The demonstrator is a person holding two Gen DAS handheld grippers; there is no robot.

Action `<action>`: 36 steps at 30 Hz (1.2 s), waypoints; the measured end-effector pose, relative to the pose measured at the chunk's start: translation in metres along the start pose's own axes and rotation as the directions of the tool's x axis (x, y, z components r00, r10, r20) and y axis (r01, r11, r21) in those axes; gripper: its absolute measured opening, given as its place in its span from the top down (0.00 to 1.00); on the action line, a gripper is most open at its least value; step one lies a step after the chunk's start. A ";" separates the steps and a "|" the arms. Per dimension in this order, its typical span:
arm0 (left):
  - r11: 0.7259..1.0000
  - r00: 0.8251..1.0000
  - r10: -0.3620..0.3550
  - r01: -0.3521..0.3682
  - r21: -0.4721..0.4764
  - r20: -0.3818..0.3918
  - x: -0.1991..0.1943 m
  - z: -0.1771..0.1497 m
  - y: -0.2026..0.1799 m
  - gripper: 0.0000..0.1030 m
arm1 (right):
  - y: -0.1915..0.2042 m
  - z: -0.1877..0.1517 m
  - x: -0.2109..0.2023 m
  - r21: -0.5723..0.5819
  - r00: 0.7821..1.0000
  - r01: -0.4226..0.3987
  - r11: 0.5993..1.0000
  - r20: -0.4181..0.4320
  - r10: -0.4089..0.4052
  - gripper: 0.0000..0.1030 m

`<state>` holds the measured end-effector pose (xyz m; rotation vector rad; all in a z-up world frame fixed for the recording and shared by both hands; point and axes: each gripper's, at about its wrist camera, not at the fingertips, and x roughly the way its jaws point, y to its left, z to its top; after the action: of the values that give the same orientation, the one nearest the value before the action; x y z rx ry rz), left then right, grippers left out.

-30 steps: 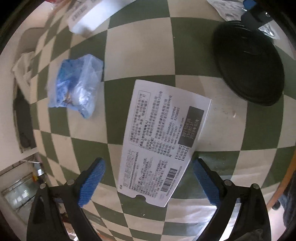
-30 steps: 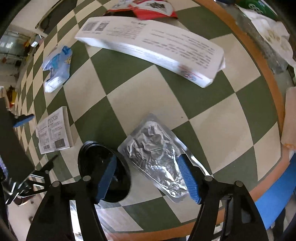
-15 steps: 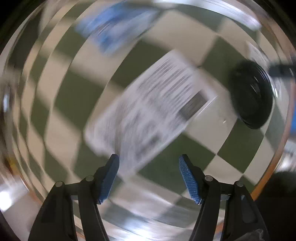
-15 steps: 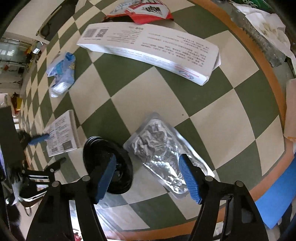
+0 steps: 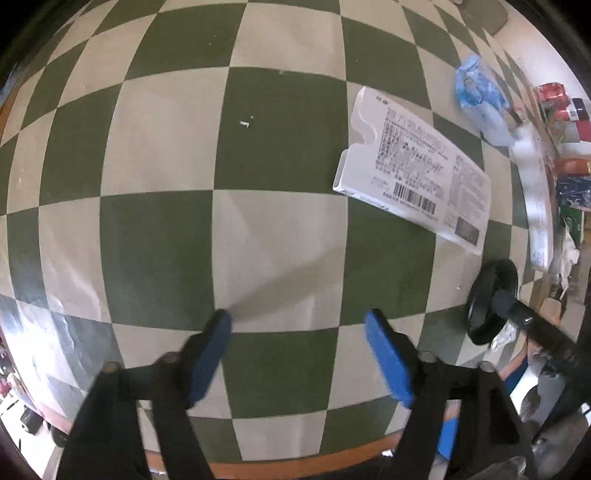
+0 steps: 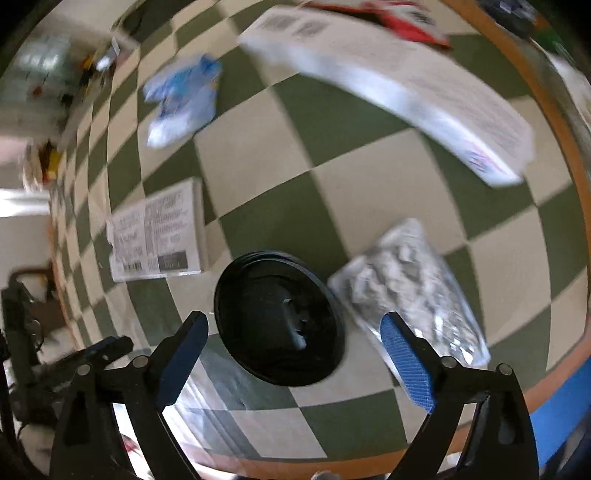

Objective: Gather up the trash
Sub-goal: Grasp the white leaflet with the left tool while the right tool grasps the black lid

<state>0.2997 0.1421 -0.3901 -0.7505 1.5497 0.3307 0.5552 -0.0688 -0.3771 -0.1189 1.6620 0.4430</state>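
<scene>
My left gripper is open and empty over bare checkered tablecloth. A flat white printed box lies to its right, apart from it. My right gripper is open and empty, with a black round lid between its fingers. A crumpled silver foil pouch lies just right of the lid. The white printed box lies left of the lid. A blue plastic bag and a long white box lie farther off.
The black lid and blue bag show at the right of the left wrist view, with cans and packets beyond. A red wrapper lies behind the long box. The table's orange rim curves along the right.
My left gripper has swung left off the white printed box, which now lies to its right. My right gripper has shifted from the foil pouch to over the black lid.
</scene>
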 end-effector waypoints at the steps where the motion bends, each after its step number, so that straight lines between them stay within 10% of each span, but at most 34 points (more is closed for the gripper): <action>1: 1.000 1.000 0.001 -0.001 0.000 0.000 0.002 -0.003 -0.002 0.18 | 0.008 0.002 0.005 -0.029 1.000 0.024 0.999 -0.006 -0.024 0.02; 9: 0.986 0.999 -0.032 0.037 -0.164 0.029 -0.007 0.012 -0.012 0.15 | 0.045 -0.004 0.022 -0.159 0.963 0.268 0.950 0.070 -0.259 0.15; 17: 0.929 0.981 -0.175 0.192 -0.316 0.082 -0.022 0.054 -0.061 0.15 | 0.007 -0.001 -0.030 -0.055 0.977 0.178 0.983 0.126 -0.170 0.16; 24: 0.724 0.985 -0.165 0.155 -0.672 0.049 -0.014 0.099 -0.046 0.14 | -0.039 0.014 -0.058 0.081 0.962 0.196 0.977 0.177 -0.207 0.15; 27: 0.689 0.997 -0.076 0.054 -0.723 0.002 -0.013 0.108 -0.061 0.14 | -0.059 0.015 -0.063 0.129 0.958 0.193 0.973 0.190 -0.215 0.15; 36: 0.901 0.970 0.203 -0.238 -0.361 -0.132 0.014 0.108 -0.121 0.07 | -0.070 0.002 -0.066 0.174 0.958 0.155 0.973 0.212 -0.191 0.15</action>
<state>0.4605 0.1151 -0.3917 -0.8948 1.6847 0.7896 0.5899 -0.1441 -0.3284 -0.0933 1.4395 0.1846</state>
